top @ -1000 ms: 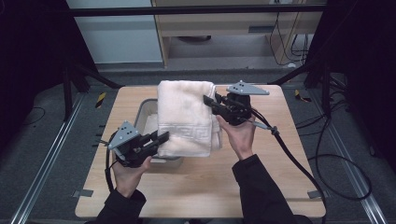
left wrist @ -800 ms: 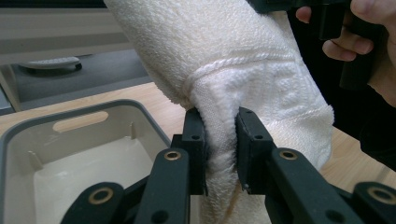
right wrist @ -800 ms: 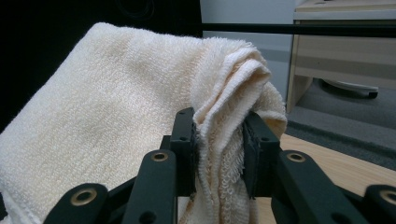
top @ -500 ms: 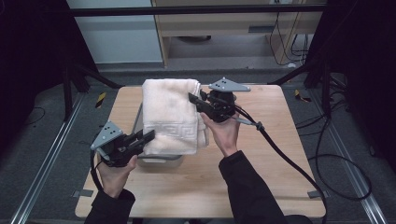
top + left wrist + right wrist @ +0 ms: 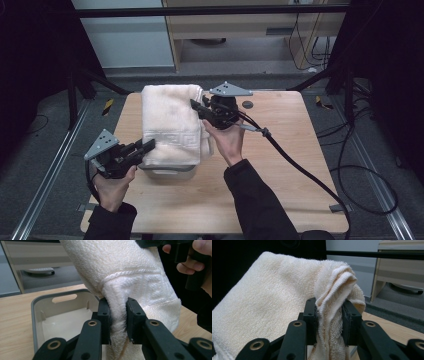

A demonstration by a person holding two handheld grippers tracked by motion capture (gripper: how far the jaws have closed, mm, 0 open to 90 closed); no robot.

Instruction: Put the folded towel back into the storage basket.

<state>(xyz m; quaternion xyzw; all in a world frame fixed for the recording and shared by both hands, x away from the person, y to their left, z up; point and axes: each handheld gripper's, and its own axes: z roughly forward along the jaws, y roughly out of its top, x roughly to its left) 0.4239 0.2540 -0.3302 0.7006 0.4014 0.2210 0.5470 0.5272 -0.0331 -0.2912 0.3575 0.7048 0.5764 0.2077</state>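
Note:
A folded cream towel (image 5: 170, 122) with a woven border hangs lifted between both hands above a grey plastic bin (image 5: 167, 172). My left gripper (image 5: 150, 146) is shut on the towel's near left corner; in the left gripper view its jaws pinch a thick fold of the towel (image 5: 140, 277) over the bin (image 5: 37, 312). At the towel's far right edge, my right gripper (image 5: 196, 106) is shut on it. The right gripper view shows bunched layers of the towel (image 5: 274, 300) clamped between the pads.
The bin stands on a light wooden table (image 5: 300, 150), whose right half is bare. A black cable (image 5: 295, 160) trails from the right gripper across the table and off its right side. Metal rails (image 5: 45, 185) run along the floor beside the table.
Both hands have carried the towel leftward across the table, and it now hangs over the bin's left part. Both grips stay as they were.

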